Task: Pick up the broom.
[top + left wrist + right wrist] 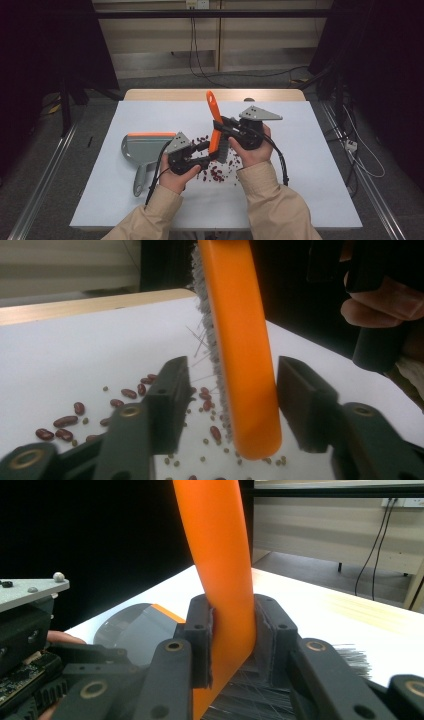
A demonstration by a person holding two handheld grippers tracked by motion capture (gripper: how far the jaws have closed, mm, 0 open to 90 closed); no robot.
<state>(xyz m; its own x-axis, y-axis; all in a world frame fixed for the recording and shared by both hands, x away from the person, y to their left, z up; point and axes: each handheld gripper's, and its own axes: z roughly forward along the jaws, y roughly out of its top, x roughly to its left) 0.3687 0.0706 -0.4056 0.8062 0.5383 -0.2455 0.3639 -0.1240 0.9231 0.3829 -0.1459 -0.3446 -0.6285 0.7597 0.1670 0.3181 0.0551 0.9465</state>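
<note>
Brush held upright over spilled beans on the white tabletop (310,165).

Nearest, the person's two sleeves reach in over the tabletop's front edge. The left tongs (204,153) stand open, jaws spread on either side of the brush's lower end without touching it, above scattered dark red beans (216,173) and small greenish ones. Just beyond, the right tongs (226,126) are clamped on the orange brush (215,125), which stands nearly upright and leans slightly, bristles down among the beans and handle tip pointing away. To the left lies a grey dustpan (141,152) with an orange lip, handle toward the person. Farther off, cables hang along the wall.
</note>
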